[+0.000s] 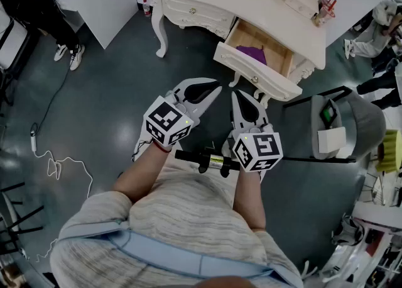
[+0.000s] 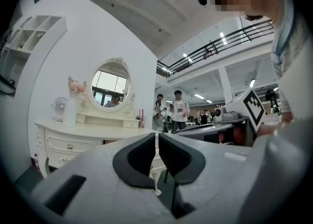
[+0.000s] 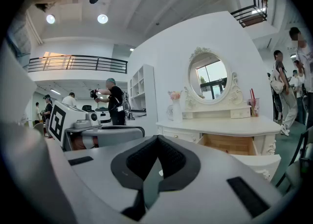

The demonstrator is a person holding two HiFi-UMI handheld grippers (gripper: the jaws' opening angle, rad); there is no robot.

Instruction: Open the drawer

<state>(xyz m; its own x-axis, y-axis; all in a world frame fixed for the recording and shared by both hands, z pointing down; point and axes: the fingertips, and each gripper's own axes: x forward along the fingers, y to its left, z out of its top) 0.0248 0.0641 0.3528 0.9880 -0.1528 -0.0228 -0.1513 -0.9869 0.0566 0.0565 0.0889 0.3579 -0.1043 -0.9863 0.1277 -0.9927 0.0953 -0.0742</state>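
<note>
- The closed drawer (image 1: 191, 11) sits in the left half of the cream bench (image 1: 264, 4); its front is flush and a small knob sits at its middle; what it holds is hidden.
- The left tool (image 1: 212, 95) hangs over the floor, well short of the bench; its jaws are together at the tips with nothing between them.
- The right tool (image 1: 242, 99) is just beside it, near the front of the open drawer but apart from it; its jaws also meet at the tips and grip nothing.
- The open drawer (image 1: 251, 66) stands pulled out of the bench's right half; by the look of it the task is done for this one.
- Inside it the bare wood shows, with one purple item (image 1: 251, 53) lying towards the back; I cannot tell what it is.
- Handling, as I judge it: a stiff wooden box, light with so little in it, that should slide straight; the round knob (image 1: 254, 80) on the front is the place to pinch; small and smooth, it could slip from the pads, so the pull should be level and square.
- Right of it, a cup with red straws (image 1: 323, 13) stands on the bench top.
</note>
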